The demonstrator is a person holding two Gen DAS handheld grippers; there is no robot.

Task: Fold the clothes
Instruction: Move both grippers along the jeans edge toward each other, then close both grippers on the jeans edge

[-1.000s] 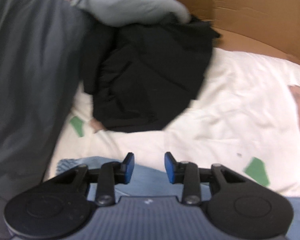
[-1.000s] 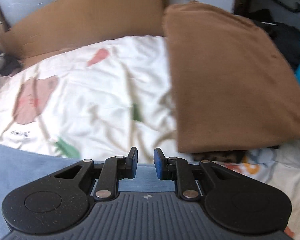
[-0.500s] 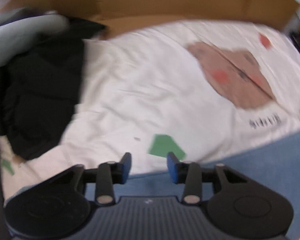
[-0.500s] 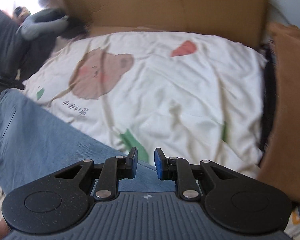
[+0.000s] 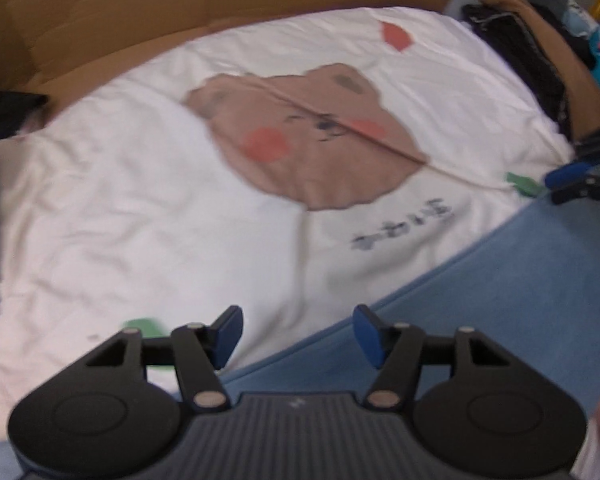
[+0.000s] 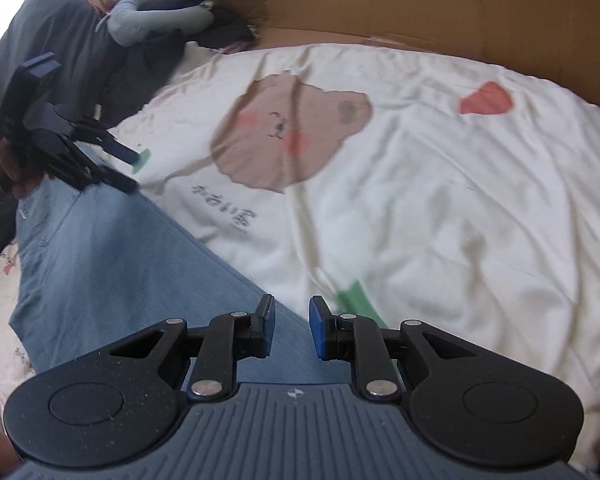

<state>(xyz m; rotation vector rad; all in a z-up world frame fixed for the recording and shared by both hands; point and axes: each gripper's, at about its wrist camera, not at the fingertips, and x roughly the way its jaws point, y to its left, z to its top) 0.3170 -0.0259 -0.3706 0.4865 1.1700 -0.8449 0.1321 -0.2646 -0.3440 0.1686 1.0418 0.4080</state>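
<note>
Work surface: a bed covered by a cream quilt, rumpled, printed with a brown bear face with red cheeks, a line of dark characters below it, a red shape and green patches. In the left wrist view the bear sits at centre frame; in the right wrist view, upper centre.

Behind the quilt — brown cardboard stands along the top of both frames like a low wall. Upper left of the right wrist view: a heap of dark grey and black clothing with a pale grey sleeve lying over it. Upper right of the left wrist view: a brown folded cloth over dark items, plus something teal at the frame edge; detail there is blurred.

Task item: the blue garment, denim-like, lies flat on the quilt. It fills the lower left of the right wrist view and the lower right of the left wrist view, its long edge running diagonally across the quilt.

Left gripper: jaws have just been opening and stand well apart, over the garment's edge; no cloth between the pads. The same gripper appears at mid left in the right wrist view, fingers spread, at the garment's far end.

Right gripper: jaws apart by a narrow gap, poised over the garment's near edge — blue cloth shows through the gap, but the pads do not pinch it. Its blue finger shows at the right edge of the left wrist view.
</note>
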